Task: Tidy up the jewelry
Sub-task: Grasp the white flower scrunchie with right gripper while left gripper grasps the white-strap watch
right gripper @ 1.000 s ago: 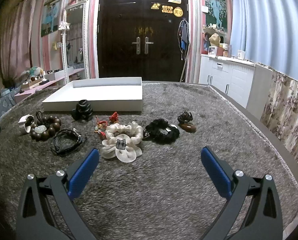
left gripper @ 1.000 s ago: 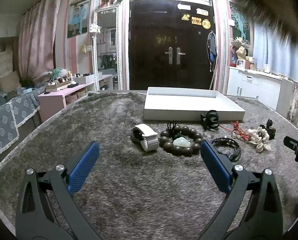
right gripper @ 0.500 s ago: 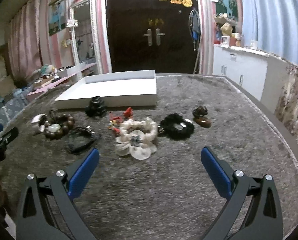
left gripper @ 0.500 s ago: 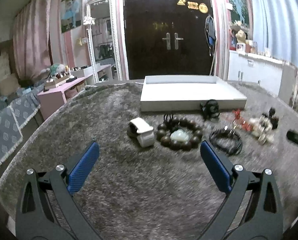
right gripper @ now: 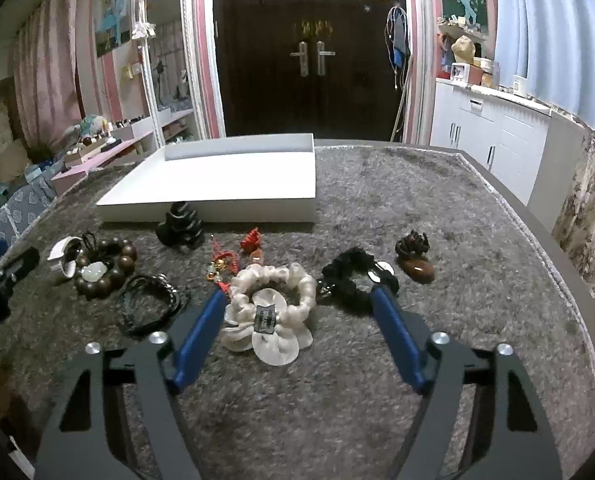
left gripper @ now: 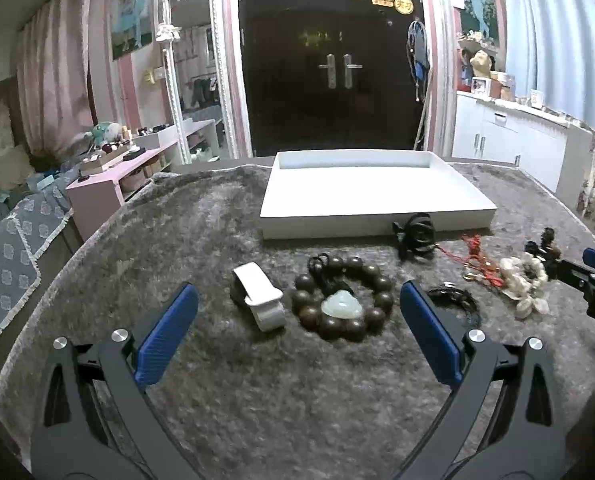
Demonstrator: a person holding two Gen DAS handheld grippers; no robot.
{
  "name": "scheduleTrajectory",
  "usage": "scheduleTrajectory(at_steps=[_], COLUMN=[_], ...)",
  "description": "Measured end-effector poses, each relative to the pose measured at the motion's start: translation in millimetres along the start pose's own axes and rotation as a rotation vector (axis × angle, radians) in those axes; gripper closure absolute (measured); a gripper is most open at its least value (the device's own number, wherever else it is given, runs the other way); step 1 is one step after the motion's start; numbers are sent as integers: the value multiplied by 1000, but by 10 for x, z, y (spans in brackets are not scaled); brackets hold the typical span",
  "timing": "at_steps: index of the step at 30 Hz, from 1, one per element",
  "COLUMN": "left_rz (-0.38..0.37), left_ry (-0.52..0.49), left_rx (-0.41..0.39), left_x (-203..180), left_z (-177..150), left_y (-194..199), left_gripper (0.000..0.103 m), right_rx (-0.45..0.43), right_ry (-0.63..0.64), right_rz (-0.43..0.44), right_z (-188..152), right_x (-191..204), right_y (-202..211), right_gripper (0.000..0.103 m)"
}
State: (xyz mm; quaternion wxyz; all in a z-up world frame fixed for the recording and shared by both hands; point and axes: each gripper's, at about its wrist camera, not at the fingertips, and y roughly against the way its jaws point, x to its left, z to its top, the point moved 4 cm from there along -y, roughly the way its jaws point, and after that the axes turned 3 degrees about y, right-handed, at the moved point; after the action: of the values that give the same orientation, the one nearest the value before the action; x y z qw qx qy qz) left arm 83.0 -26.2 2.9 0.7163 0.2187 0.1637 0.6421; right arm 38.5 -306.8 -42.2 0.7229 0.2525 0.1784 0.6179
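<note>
Both grippers have moved in toward the jewelry over the last second. The left gripper (left gripper: 297, 328) now sits lower and closer: the dark bead bracelet (left gripper: 341, 298) with its pale stone and the white clip (left gripper: 257, 294) lie between its fingers' line of sight, about 12 o'clock from the tips. Its fingers are spread wide and hold nothing.

The right gripper (right gripper: 297, 332) has changed more. Its fingers have narrowed from the wide spread seen earlier and now flank the cream flower scrunchie (right gripper: 271, 312), one blue pad at the scrunchie's 9 o'clock, the other at its 3 o'clock, near the black scrunchie (right gripper: 353, 280). Still partly open; contact with the fabric cannot be confirmed, so nothing counts as gripped yet.

Nothing has been sorted. The white tray (right gripper: 145, 210) at 12 o'clock on the grey shag worktop (right gripper: 477, 248) shows no items inside. All the pieces still lie in a row in front of it: black braided cord (right gripper: 147, 306), red tassel charm (right gripper: 227, 258), black claw clip (right gripper: 181, 226), brown stone clip (right gripper: 415, 258).

Reading: the task is at the first pick. The right gripper looks committed to the cream scrunchie, the left is probably lining up on the beads. Soft fabric should squash easily; a neighbouring piece could snag.
</note>
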Motion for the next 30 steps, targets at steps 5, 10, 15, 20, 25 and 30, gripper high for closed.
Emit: scheduleTrajectory(at_steps=[5, 10, 15, 20, 25, 30], left_rz=[77, 88, 82, 58, 22, -17], left_ry=[7, 37, 51, 64, 93, 101], left_rx=[27, 105, 168, 245, 292, 292], left_x=[177, 290, 318, 354, 385, 446], left_z=[73, 71, 43, -42, -136, -145], left_y=[-218, -507, -747, -971, -1121, -1111], left_gripper=[4, 16, 23, 46, 63, 79], right_rx=[58, 77, 110, 162, 176, 138], right_ry=[5, 3, 2, 0, -19, -5], right_rz=[-16, -11, -11, 4, 22, 26], right_z=[-12, 2, 21, -15, -21, 18], right_x=[-36, -43, -16, 5, -12, 45], right_y=[-190, -317, -478, -628, -686, -610], right_gripper=[53, 53, 57, 75, 90, 93])
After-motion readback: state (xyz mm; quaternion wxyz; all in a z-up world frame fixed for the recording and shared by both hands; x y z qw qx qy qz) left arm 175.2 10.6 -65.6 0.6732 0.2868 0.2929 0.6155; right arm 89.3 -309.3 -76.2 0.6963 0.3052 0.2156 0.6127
